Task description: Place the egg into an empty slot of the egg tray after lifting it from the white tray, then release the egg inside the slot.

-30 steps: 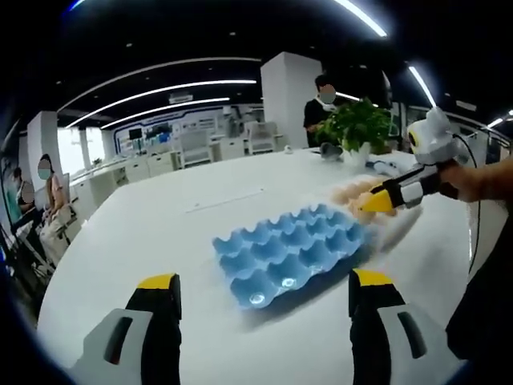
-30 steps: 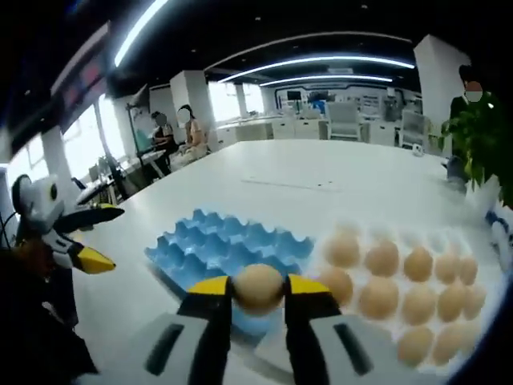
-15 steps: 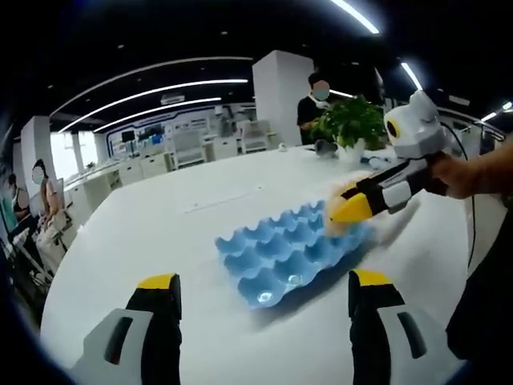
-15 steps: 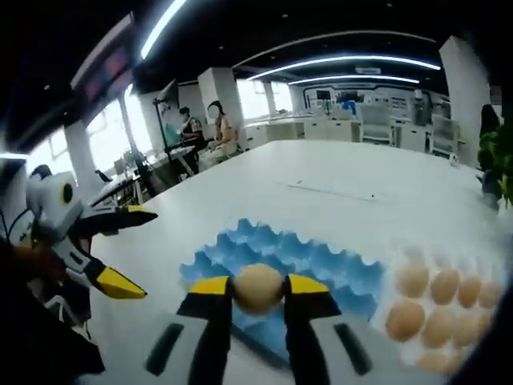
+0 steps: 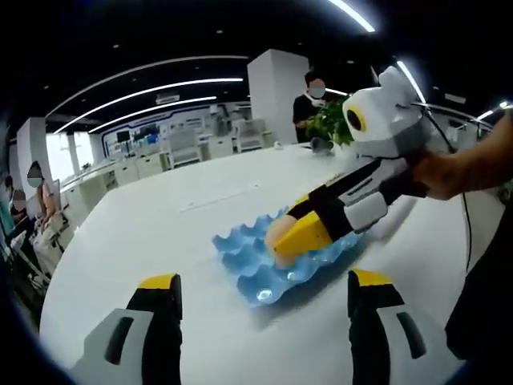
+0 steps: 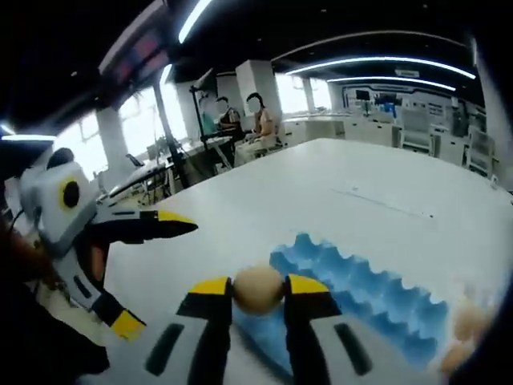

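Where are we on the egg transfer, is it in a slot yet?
Done: the egg is off the white tray, clamped in the right tongs. In hand: it is being carried over the blue egg tray, near the tray's close end. Left: seat it in an empty slot and open the tongs. The left tongs are open and idle.

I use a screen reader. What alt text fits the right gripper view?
The right hand-held gripper holds a tan egg between yellow-tipped jaws above the near end of a blue egg tray on a white table. The left hand-held gripper hangs open at left.
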### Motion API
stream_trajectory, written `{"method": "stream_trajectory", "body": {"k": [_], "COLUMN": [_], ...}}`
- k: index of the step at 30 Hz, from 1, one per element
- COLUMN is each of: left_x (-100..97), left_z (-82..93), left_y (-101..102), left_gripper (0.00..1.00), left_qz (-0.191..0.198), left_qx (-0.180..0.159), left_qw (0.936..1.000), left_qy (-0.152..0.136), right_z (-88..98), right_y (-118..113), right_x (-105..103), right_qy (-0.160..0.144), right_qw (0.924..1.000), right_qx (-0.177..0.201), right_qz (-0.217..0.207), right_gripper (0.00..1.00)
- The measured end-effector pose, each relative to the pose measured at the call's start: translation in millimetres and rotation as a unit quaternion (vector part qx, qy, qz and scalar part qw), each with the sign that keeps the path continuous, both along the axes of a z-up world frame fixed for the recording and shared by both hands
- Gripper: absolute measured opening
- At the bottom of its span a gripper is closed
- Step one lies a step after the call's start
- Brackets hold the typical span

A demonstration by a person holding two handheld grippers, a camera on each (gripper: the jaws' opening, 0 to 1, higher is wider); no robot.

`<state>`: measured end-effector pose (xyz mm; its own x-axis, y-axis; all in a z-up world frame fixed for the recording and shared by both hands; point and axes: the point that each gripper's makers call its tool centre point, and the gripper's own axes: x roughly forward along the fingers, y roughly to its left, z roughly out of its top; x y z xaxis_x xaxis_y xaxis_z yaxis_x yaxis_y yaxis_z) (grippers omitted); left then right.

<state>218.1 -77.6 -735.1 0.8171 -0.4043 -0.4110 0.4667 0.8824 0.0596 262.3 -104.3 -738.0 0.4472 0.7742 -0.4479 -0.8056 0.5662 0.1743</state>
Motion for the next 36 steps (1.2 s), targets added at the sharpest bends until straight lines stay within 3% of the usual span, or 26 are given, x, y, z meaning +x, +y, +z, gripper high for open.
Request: {"method": "stream_trajectory", "body": {"k": [7, 16, 36], "left_x": [-1.3, -2.0, -4.0], "left_z": [-0.7, -1.1, -1.6], "left_y": [1, 3, 4], "left_gripper": [0.86, 0.85, 0.85], "left_qz": [0.002, 0.005, 0.004], "left_qx": [0.0, 0.001, 0.001], "left_qw": [1.0, 1.0, 1.0], "left_qy": [-0.001, -0.001, 0.001], "right_z": [-14.4, -25.8, -40.7], "right_y": [19, 26, 26], "right_x": [-3, -2, -6], "right_qy": [0.005, 0.004, -0.05], "right_qw": [0.9995, 0.9992, 0.9932], "right_qx": [-0.011, -0.02, -0.067], "right_qz": [0.028, 0.036, 0.081], "right_gripper": [0.25, 0.25, 0.25]}}
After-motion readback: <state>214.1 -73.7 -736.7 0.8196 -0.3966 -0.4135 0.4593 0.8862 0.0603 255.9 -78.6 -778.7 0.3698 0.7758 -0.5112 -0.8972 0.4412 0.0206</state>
